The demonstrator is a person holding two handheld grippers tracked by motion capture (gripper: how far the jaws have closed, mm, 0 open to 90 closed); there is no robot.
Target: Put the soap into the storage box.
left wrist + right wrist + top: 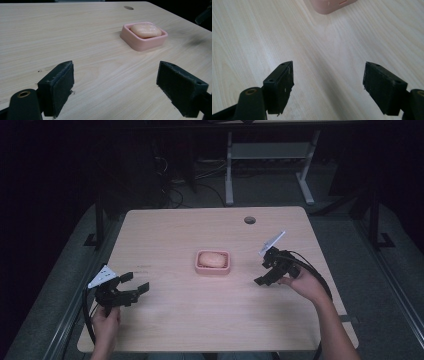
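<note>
Both claws stand with their jaws apart and nothing between them. Nearest the person, the left gripper [131,286] hangs over the front left part of the table [180,320], jaws wide, pointing toward the middle. Its own view shows bare wood between the two black pads [58,87]. The right gripper [267,270], held in the right hand [305,287], sits over the right side of the table, angled down and toward the centre, with its jaws parted over empty wood grain in the right gripper view [328,85].

Farther in, at the middle of the table and between the two grippers, rests the pink soap dish [213,262], well apart from the left gripper and nearer the right one. The bar of soap [212,259] lies inside it, flat, its long axis running left to right across the table, matching the dish.

From the left gripper view the soap [145,30] shows as a rounded bar rising above the rim, a detail the high view flattens. The right gripper view catches just a corner of the dish wall [329,6] at its top edge.

Open wood surrounds the dish on every side. Beyond it, near the far edge, is a round cable hole [249,220].
</note>
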